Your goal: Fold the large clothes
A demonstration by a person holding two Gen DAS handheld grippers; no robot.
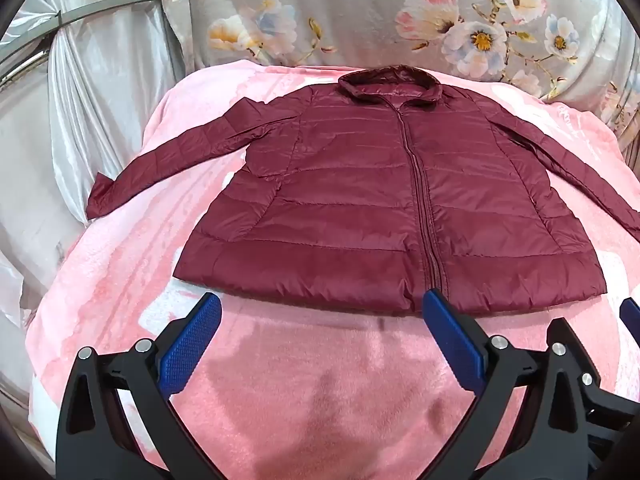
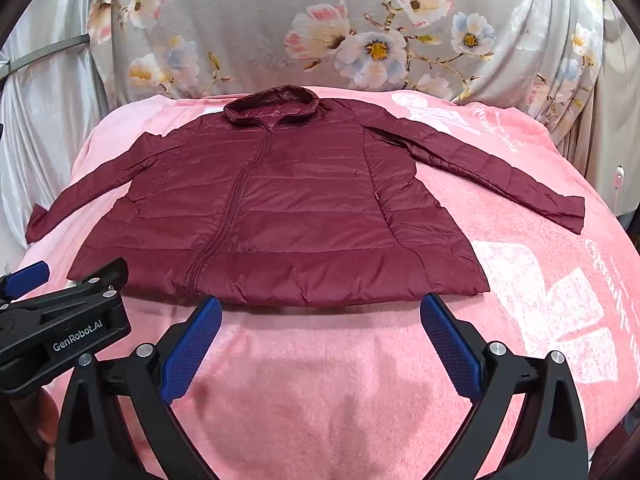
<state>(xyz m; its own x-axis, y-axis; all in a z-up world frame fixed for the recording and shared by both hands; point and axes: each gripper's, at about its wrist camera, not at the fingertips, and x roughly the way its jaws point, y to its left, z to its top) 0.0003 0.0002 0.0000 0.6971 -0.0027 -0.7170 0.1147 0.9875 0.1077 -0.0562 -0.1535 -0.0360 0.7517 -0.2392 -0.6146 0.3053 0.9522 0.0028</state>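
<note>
Your jacket (image 1: 384, 208) lies zipped and flat mid-bed on the pink blanket (image 1: 300, 380), sleeves spread, ready for folding. Your left gripper (image 1: 320, 316) and right gripper (image 2: 320, 316) hang empty, jaws apart, by its hem near the bed's front edge.

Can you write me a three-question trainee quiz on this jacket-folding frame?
1. True or false: the maroon jacket is zipped and lies flat on the pink blanket.
2. The left gripper is: A) open, B) shut on the hem, C) shut on a sleeve.
3. Fill in: both sleeves lie spread ____ from the body.

Key: 1 true. 2 A; the right gripper is open too. 3 outward.
</note>
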